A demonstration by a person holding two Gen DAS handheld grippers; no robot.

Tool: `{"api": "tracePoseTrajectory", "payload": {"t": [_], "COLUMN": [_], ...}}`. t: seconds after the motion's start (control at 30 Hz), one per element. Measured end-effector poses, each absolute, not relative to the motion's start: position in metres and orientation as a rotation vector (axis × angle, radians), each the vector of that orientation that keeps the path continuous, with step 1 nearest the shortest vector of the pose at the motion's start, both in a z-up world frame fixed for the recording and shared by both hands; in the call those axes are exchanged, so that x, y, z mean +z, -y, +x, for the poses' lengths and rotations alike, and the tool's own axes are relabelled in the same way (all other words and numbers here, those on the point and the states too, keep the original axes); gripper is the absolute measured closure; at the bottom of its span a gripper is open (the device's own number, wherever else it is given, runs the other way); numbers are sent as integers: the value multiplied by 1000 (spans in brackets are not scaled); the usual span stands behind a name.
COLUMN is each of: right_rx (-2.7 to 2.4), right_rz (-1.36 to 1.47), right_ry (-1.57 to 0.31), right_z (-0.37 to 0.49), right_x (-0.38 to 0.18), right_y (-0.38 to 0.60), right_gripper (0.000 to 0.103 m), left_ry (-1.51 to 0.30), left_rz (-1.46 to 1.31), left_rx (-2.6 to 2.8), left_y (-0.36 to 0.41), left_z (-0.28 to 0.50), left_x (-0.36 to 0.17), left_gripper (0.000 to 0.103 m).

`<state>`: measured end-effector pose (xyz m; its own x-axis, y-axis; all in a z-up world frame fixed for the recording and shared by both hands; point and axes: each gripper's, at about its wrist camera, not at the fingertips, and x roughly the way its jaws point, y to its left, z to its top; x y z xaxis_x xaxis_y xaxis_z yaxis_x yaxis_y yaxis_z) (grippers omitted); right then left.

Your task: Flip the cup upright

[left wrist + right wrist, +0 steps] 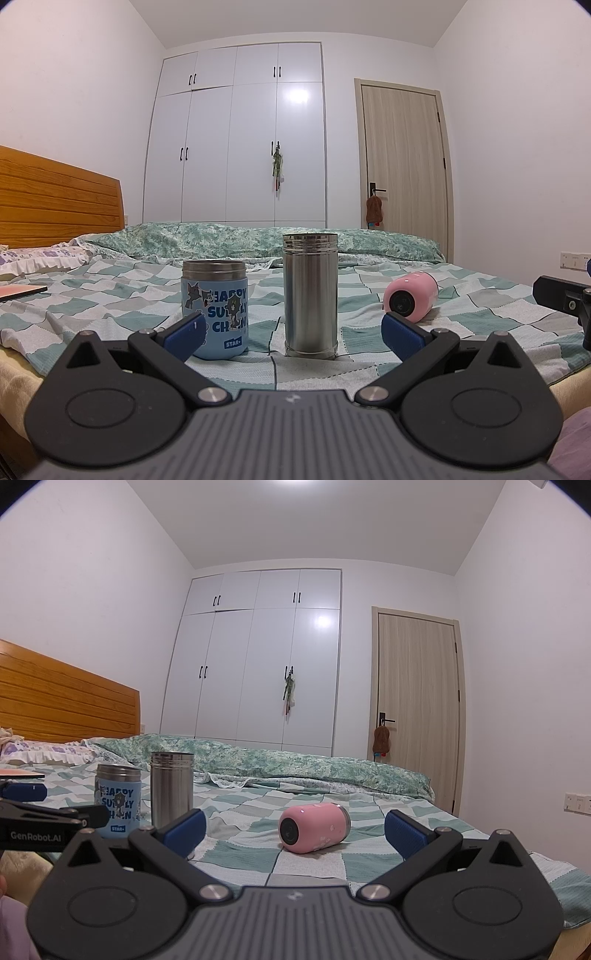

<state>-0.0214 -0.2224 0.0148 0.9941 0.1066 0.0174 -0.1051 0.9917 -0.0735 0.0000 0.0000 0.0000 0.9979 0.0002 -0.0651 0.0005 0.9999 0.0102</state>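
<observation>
The left gripper (293, 330) hangs low over the near edge of the bed (480, 306), its two blue-padded fingers (186, 332) spread wide and grasping nothing. Between and beyond them a tall steel flask (310, 295) stands upright on the checked bedcover, and the left pad overlaps the lower corner of a short blue cartoon-printed cup (216, 308), also upright; whether pad and cup touch cannot be told.

The right gripper (295, 830) is likewise spread wide and empty, its fingers (406, 832) apart on either side of the pink cup (314, 827). That cup lies on its side on the bedcover a little ahead of the pads, its dark round end turned toward the camera and its steel-rimmed end pointing away to the right. Neither pad touches it. In the left wrist view the same pink cup (410, 297) lies right of the flask, well apart from it.
</observation>
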Motion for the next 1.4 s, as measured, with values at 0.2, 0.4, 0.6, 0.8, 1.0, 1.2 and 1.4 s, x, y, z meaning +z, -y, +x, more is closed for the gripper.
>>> {"api": "tracePoseTrajectory", "payload": {"t": [0.2, 0.4, 0.6, 0.8, 1.0, 1.2, 1.4], "right_rx": [106, 106, 106, 106, 106, 106, 132], "right_rz": [-73, -73, -73, -74, -74, -74, -26], "right_ry": [21, 22, 22, 22, 22, 12, -26], "right_z": [-21, -21, -21, -21, -22, -21, -9], "right_x": [15, 15, 15, 15, 15, 15, 20], "right_y": [222, 222, 222, 222, 222, 222, 229], "right_gripper": [0, 0, 0, 0, 0, 0, 0], "left_ry": [-65, -65, -65, -64, -65, -72, -110], "left_rz": [10, 10, 10, 10, 10, 17, 63], "left_rx": [0, 0, 0, 0, 0, -1, -41], "left_y": [0, 0, 0, 0, 0, 1, 12], "left_z": [0, 0, 0, 0, 0, 1, 2], "left_x": [0, 0, 0, 0, 0, 1, 5], "left_gripper": [0, 0, 0, 0, 0, 0, 0]}}
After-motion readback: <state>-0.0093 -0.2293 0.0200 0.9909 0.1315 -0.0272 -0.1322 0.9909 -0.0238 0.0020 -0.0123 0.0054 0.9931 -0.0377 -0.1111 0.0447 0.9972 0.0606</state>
